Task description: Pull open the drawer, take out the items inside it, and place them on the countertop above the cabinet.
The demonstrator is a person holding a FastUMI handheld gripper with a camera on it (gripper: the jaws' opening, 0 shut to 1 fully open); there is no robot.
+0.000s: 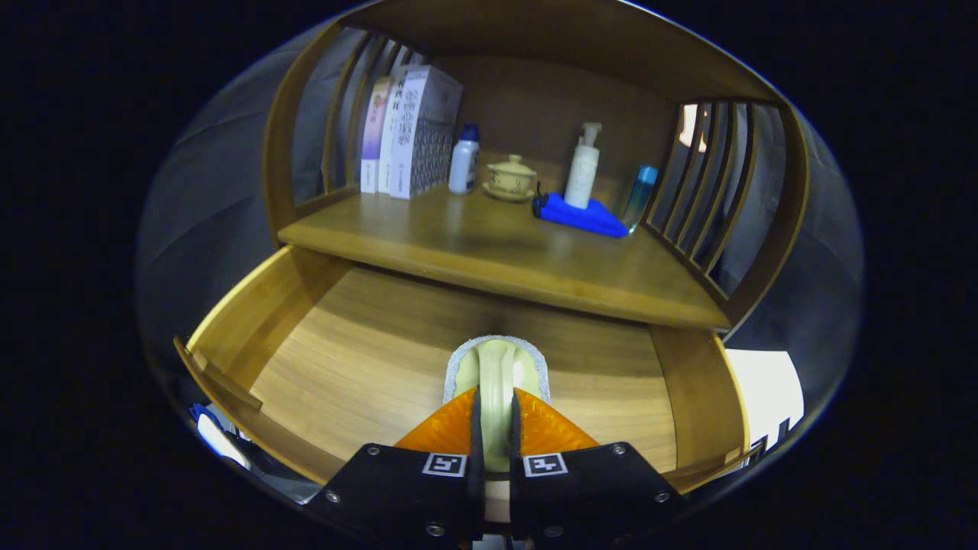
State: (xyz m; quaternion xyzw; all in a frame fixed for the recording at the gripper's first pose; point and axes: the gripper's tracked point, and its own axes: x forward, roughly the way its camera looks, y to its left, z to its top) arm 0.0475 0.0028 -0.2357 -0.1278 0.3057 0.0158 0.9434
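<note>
1. My claw (495, 397): 2 orange fingers (443, 428) clenched on a pale green scrubbing pad, 1 finger pressing each flat side.

2. Scrubbing pad (497, 367): pale green body with a grey abrasive rim, held upright on its edge between my fingers, its rounded end reaching just ahead of the tips. It is held above the drawer floor; whether it touches the wood I cannot tell.

3. Drawer (229, 321): pulled open below and around my claw, light wood, its side walls to my left and right, its floor bare of other items where I see it.

4. Countertop (504, 260): wooden shelf of the cabinet (279, 145), beyond and above my fingers, its front edge overhanging the drawer's back part.

5. On the countertop, far left to far right:
- 3 upright boxes (409, 130) against the slatted left side
- 1 small white bottle with a blue cap (464, 160), just beside the boxes
- 1 lidded cream cup on a saucer (510, 177)
- 1 blue cloth (581, 215), lying flat
- 1 white pump bottle (583, 168), standing at the back of the cloth
- 1 teal bottle (640, 195), next to the slatted right side
</note>
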